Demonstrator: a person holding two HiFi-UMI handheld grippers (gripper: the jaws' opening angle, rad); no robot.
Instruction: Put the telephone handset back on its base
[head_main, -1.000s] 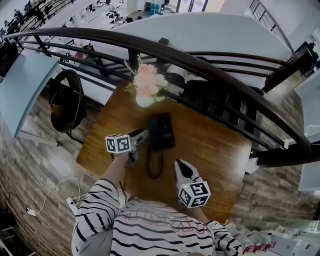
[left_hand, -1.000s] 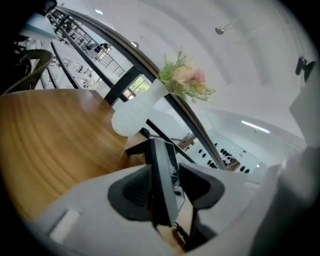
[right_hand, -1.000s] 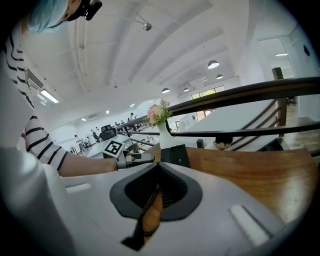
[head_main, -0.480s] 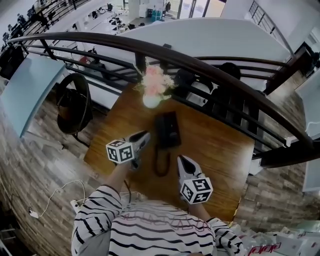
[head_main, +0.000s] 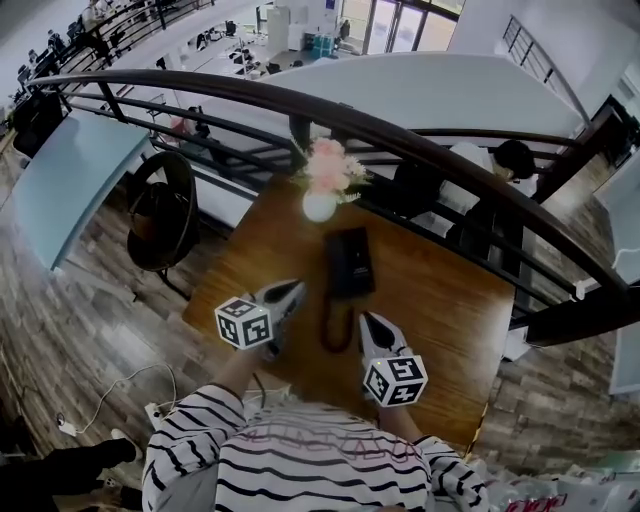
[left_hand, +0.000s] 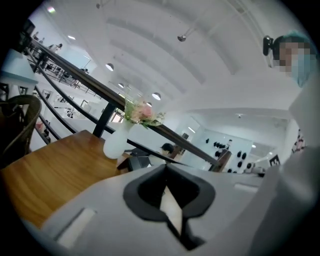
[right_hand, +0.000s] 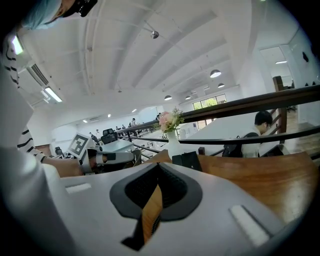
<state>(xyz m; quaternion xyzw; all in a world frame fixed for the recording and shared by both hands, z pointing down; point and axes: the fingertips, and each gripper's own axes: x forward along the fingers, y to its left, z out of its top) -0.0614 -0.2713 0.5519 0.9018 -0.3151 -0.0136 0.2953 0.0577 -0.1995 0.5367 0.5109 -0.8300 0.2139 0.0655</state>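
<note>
Telephone of black plastic, flat and rectangular (head_main: 350, 262), lies near the middle of the brown wooden table (head_main: 440, 300), just in front of a white rounded vase (head_main: 320, 207) holding pink flowers (head_main: 330, 168). Its handset seems to rest along the base's left side, though at this size the two are hard to tell apart. A dark coiled cord (head_main: 335, 328) loops from the telephone's near end toward the person in a black-and-white striped shirt (head_main: 290, 455).

The left gripper (head_main: 297, 287) hovers just left of the telephone, near it but apart, with its jaws pressed together and nothing between them. The right gripper (head_main: 365, 318) sits just right of the cord loop, jaws likewise together and empty, pointing toward the telephone. The cord loop lies between the two grippers. A dark curved railing (head_main: 420, 140) runs behind the table.
</note>
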